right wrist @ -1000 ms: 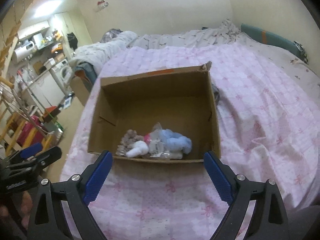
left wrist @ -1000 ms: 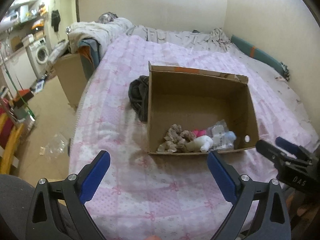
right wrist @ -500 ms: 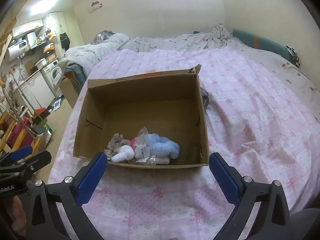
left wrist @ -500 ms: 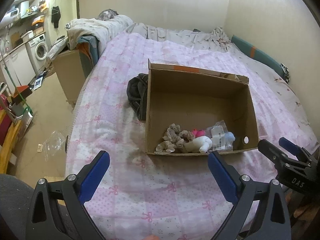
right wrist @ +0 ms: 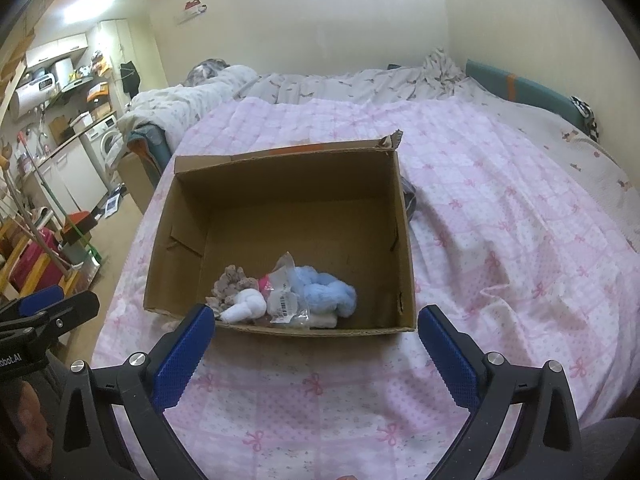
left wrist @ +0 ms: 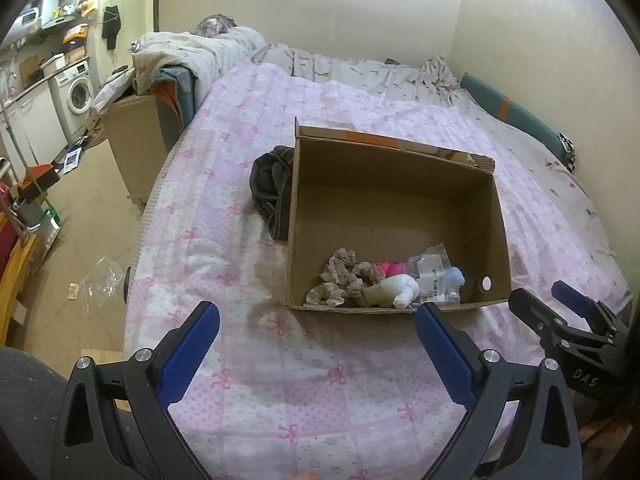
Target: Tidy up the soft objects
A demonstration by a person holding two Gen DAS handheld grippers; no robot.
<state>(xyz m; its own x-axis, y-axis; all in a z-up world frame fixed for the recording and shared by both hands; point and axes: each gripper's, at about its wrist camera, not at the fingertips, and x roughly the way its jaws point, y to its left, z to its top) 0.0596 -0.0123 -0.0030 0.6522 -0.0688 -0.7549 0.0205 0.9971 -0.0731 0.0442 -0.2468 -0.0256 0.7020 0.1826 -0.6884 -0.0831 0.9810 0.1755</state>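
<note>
Open brown cardboard box [right wrist: 280, 184] sits on pink bow-print quilt [right wrist: 500, 240]. Inside, along its near wall: beige lace scrunchies [left wrist: 340, 276] leftmost, white plush piece [right wrist: 246, 304] next, clear plastic packet [right wrist: 286, 300], fluffy light-blue bundle [right wrist: 328, 292] rightmost. Dark grey crumpled garment [left wrist: 270, 188] lies against box's outer side.

- The dark grey bundled cloth [left wrist: 271, 192] lies behind the open brown cardboard box [left wrist: 394, 172]; the box's left wall covers its right part. In the right wrist view only a sliver [right wrist: 410, 202] shows past the box's right wall.
- The pale blue fluffy item [left wrist: 455, 278] is mostly hidden in the left wrist view behind the clear plastic packet with a barcode label [left wrist: 434, 280].
- The small pink soft piece [right wrist: 263, 282] is nearly buried under its neighbours.
- The label's print is too small to read.
- The right gripper [left wrist: 560, 316] is cut off by the left wrist view's edge.
- The left gripper [right wrist: 48, 308] is cut off likewise in the right wrist view.
</note>
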